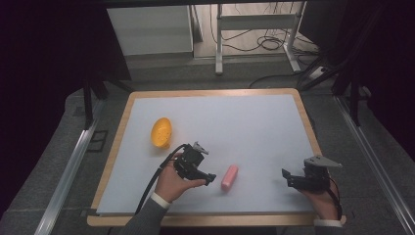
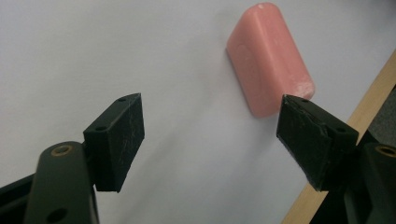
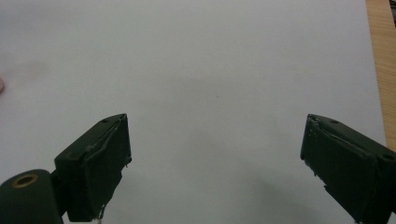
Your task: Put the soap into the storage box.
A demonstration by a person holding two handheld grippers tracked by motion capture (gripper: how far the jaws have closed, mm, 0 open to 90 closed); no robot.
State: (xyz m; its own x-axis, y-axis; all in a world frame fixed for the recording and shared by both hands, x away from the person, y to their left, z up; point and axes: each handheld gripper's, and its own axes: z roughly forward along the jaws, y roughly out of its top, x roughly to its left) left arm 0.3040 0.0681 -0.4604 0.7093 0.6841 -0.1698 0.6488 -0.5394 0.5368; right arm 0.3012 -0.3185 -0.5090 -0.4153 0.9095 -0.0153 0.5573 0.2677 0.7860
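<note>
A pink rounded bar (image 1: 229, 177) lies on the white sheet (image 1: 244, 127) near the front middle. My left gripper (image 1: 211, 177) is just left of it, open, pointing toward it. In the left gripper view the pink bar (image 2: 268, 58) lies beyond and toward the right jaw, and my left gripper (image 2: 212, 135) holds nothing. My right gripper (image 1: 286, 176) stands open at the front right, low over bare sheet; my right gripper (image 3: 215, 158) has nothing between its jaws. An orange oval object (image 1: 161, 132) rests at the left.
The white sheet covers a wooden table (image 1: 205, 92) whose edge shows all round. Beyond the table stand a white cabinet (image 1: 149, 29) and a metal frame with cables (image 1: 259, 24) on the floor.
</note>
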